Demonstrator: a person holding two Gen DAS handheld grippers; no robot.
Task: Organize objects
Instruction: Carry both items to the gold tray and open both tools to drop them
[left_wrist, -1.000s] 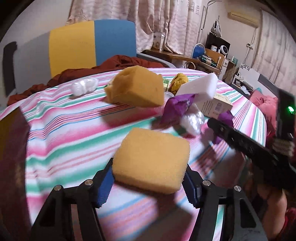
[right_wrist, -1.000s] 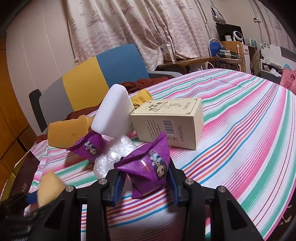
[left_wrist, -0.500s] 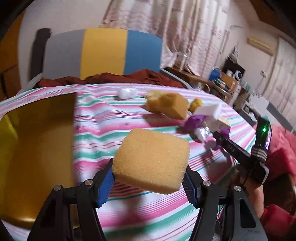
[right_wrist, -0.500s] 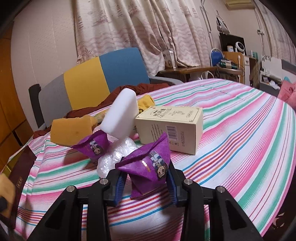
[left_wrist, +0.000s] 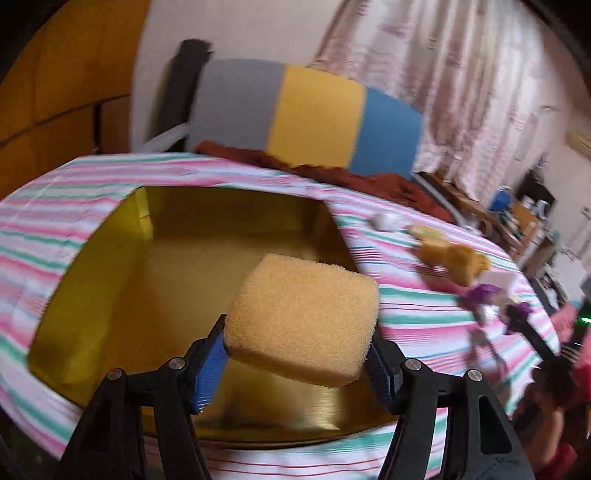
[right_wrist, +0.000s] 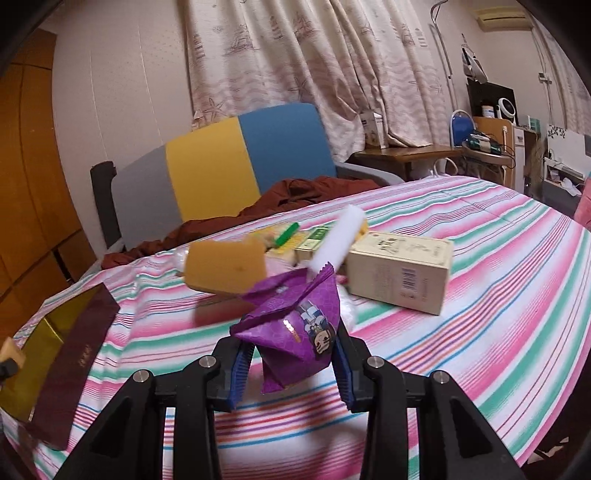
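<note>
1. While the left gripper (left_wrist: 299, 350) clamps a yellow sponge (left_wrist: 303, 319) between its blue pads, the sponge hangs in the air over an open gold box (left_wrist: 177, 258).
2. Box sits on the striped surface (left_wrist: 424, 314), its inside bare and shiny.
3. Right gripper (right_wrist: 290, 363) is closed narrow on a purple packet (right_wrist: 295, 332), held clear above the striped cloth.
4. Just behind the packet: a second yellow sponge (right_wrist: 225, 267), tilted, and a white foam block (right_wrist: 338, 243) leaning across the pile.
5. Cream carton (right_wrist: 400, 271) lies on its side to the right of the foam block, touching the pile.
6. Green-topped small items sit behind the sponge, too blurred to name.
7. In the right wrist view the gold box shows at far left with a dark maroon lid (right_wrist: 72, 373) beside it.
8. Farther back, a grey-yellow-blue chair (right_wrist: 236, 173) with a rust-brown cloth (right_wrist: 280, 199) draped at the surface edge.
9. Curtains (right_wrist: 314, 66) cover the back wall.
</note>
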